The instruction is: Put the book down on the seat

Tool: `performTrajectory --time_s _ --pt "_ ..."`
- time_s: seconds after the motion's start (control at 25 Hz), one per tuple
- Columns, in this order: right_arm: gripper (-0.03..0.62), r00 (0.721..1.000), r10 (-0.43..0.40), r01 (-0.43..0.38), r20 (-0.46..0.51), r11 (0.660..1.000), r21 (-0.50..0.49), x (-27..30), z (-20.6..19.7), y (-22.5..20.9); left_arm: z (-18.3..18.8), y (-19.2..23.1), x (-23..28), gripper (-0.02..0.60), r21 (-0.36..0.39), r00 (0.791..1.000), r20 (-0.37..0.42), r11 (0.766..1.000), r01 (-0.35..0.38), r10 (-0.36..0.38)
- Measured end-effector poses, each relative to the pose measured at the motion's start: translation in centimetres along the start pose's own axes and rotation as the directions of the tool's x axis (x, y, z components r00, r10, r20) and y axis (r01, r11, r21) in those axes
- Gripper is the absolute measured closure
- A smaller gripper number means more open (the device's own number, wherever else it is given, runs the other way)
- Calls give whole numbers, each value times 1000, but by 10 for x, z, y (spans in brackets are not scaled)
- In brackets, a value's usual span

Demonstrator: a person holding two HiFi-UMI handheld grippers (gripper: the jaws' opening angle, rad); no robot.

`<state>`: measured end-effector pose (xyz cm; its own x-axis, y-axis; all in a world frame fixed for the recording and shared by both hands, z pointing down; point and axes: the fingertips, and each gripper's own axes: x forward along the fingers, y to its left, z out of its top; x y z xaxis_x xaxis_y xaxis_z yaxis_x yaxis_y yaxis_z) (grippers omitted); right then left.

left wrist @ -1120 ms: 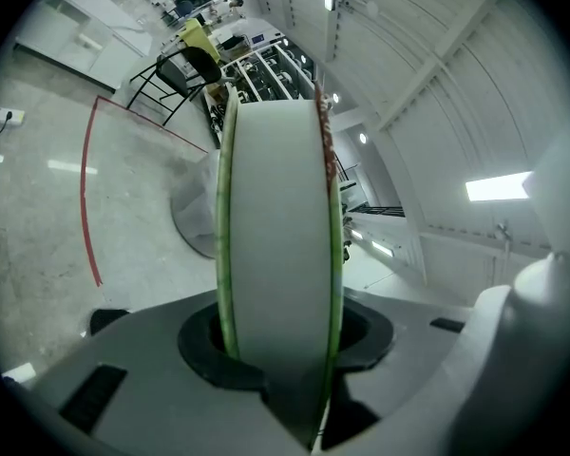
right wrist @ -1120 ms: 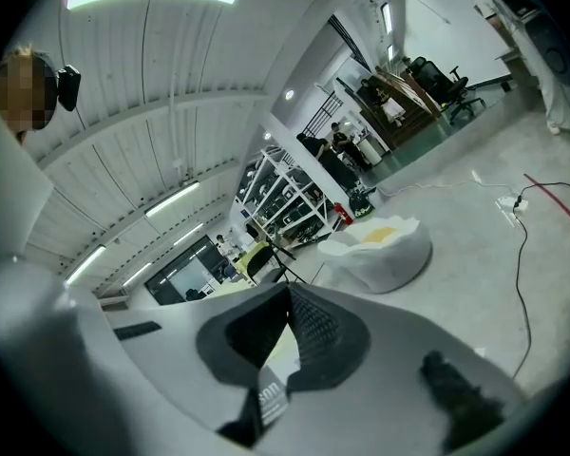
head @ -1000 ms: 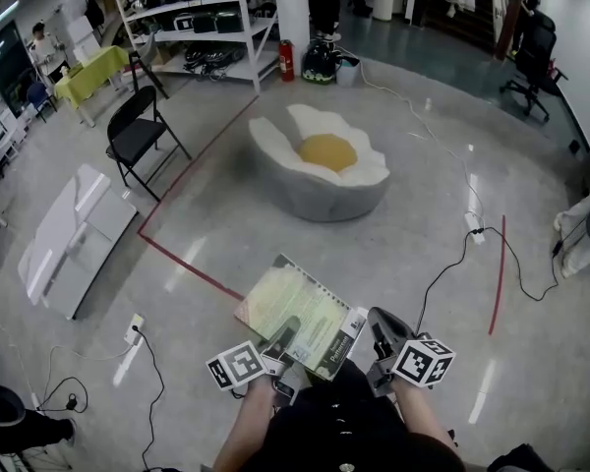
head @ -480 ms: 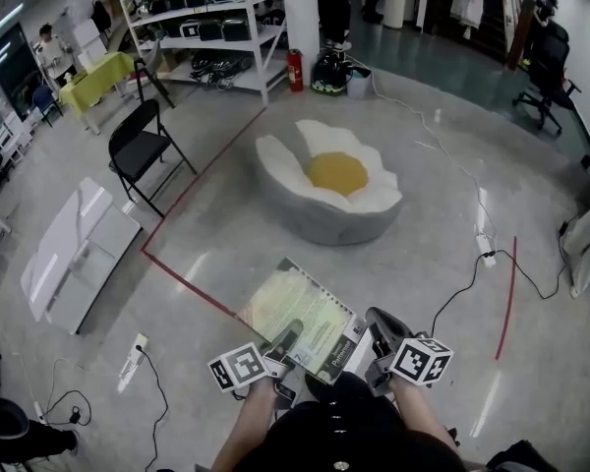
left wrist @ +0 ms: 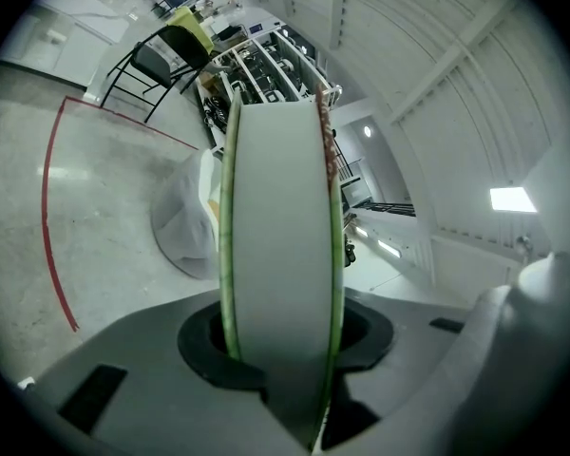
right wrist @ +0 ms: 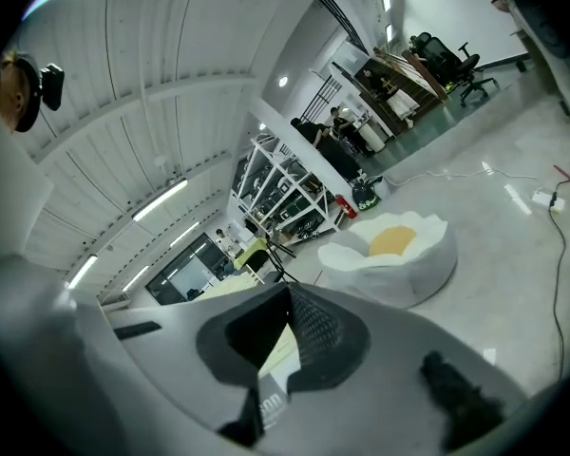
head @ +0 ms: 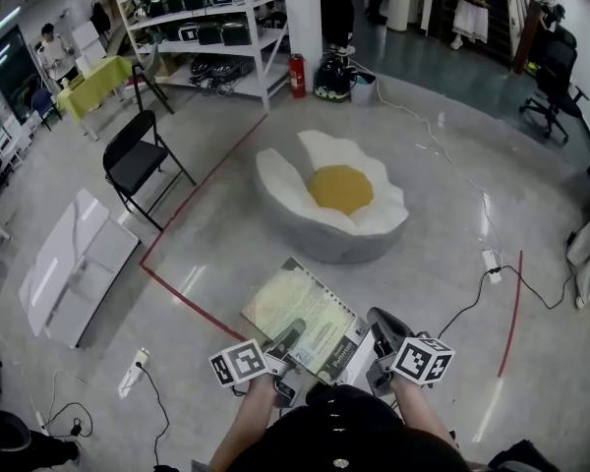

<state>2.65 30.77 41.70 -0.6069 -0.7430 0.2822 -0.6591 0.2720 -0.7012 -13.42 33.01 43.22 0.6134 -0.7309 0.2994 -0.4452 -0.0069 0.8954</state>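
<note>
Book edge tight in jaws of left gripper and right gripper; open floor before seat

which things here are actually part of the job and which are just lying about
Part of the job:
book, gripped by the left claw and the right claw
egg-shaped seat, ahead on the floor

Just lying about:
folding chair
shelving rack
fire extinguisher
power strip
white panels
</note>
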Motion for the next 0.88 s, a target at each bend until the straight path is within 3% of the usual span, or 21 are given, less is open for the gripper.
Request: performTrajectory --time_s 0.4,0.6,0.88 --pt "588 1000 -6 6 -19 1000 -6 48 25 -20 32 9 58 423 -4 999 -38 1000 -5 5" --pt "588 998 -5 2 -66 999 -45 61 28 -24 39 13 72 423 -24 1000 -27 1000 2 -3" --pt "588 998 -11 7 -56 998 -63 61 37 -17 34 7 79 423 -32 998 -56 999 11 -13"
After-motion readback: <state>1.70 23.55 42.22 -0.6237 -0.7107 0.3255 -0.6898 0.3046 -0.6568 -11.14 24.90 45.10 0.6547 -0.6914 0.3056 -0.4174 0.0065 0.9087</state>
